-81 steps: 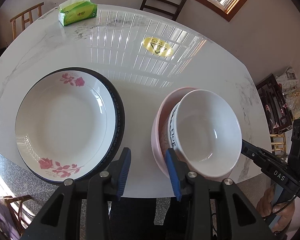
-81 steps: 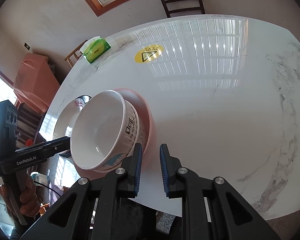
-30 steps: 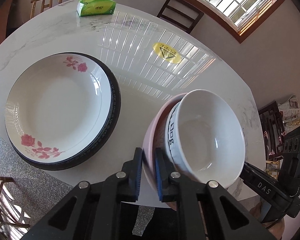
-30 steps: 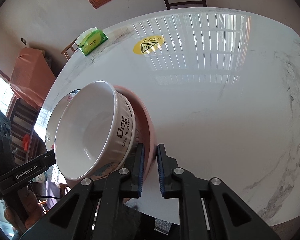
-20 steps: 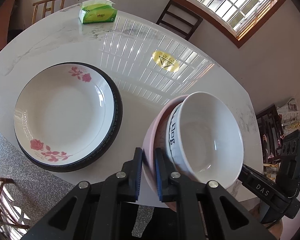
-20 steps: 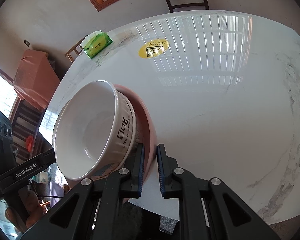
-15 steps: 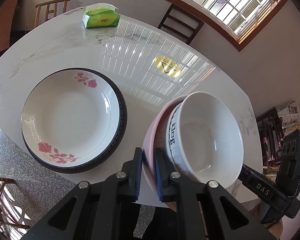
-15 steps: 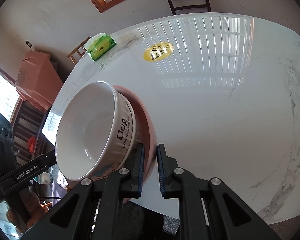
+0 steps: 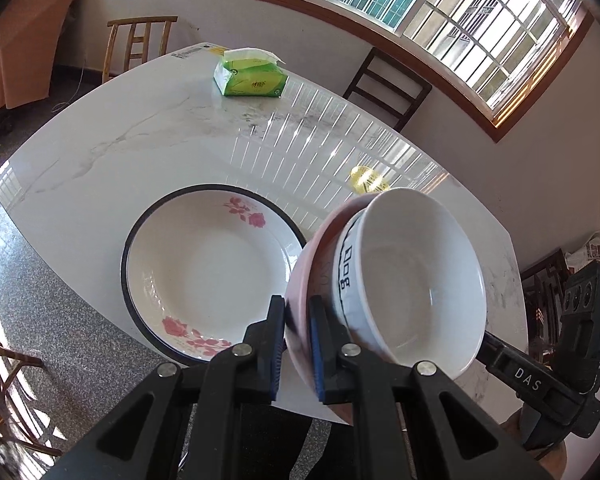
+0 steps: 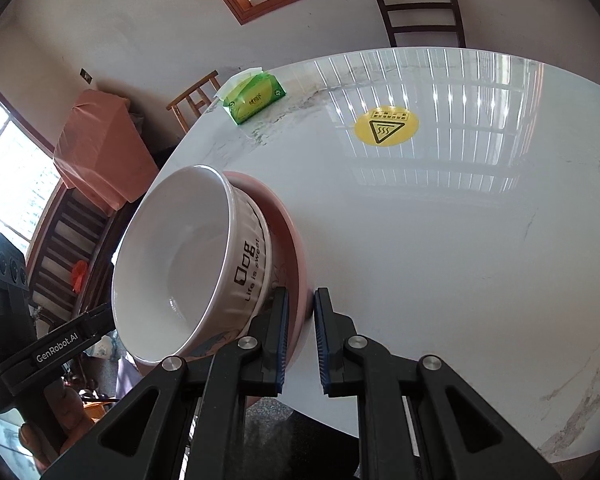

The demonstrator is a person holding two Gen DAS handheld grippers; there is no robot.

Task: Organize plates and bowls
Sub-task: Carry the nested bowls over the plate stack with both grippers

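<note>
A white marble worktop (image 9: 112, 152) mirrors a barred, wood-framed window (image 9: 432, 12) at upper right. Pale walls, speckled grey floor (image 9: 48, 320), 2 wooden chairs behind.

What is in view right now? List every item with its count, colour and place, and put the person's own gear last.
white ceramic bowl with black lettering: 1, white, nested in the pink bowl.
pink bowl: 1, pink, gripped by its rim on two sides.
white plate with pink roses: 1, on a dark-rimmed plate, near table edge.
white marble table: 1, white with grey veins.
green tissue pack: 1, far side of the table.
round yellow warning sticker: 1, on the tabletop.
wooden chairs: 2 seen, behind the table.
left gripper: black, blue pads, shut on pink bowl.
right gripper: same, shut on pink bowl's opposite rim.
</note>
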